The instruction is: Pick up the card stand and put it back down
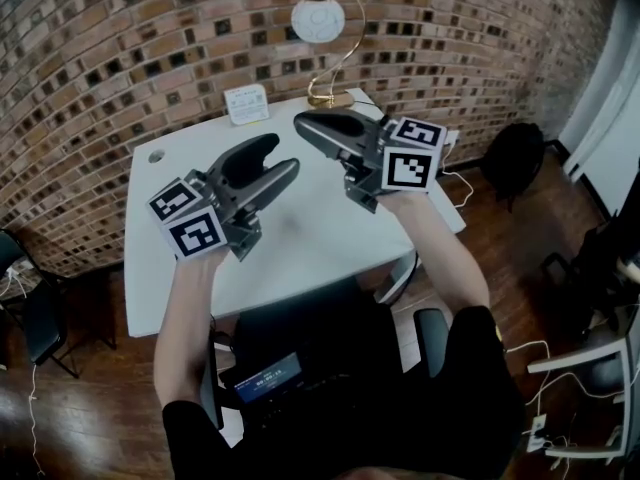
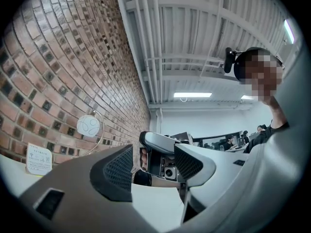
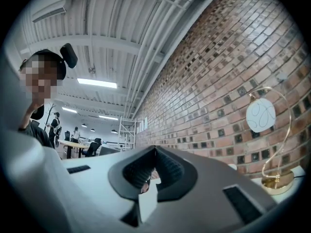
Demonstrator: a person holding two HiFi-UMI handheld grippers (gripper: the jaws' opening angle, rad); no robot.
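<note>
The card stand [image 1: 246,103] is a small white upright card at the table's far edge, left of the lamp; it also shows low on the left in the left gripper view [image 2: 38,158]. Both grippers hang above the white table [image 1: 300,238], well short of the stand and touching nothing. My left gripper [image 1: 283,154] is open and empty; between its jaws [image 2: 153,154] I see the right gripper facing it. My right gripper [image 1: 301,124] is shut with nothing in it, its tips meeting [image 3: 154,151]. The two grippers point toward each other over the middle of the table.
A gold arc lamp with a round white shade [image 1: 319,18] stands on its base [image 1: 329,99] at the back edge, right of the stand. A brick wall [image 1: 120,58] runs behind the table. A cable hole [image 1: 156,155] is near the left edge. Chairs [image 1: 515,158] stand around.
</note>
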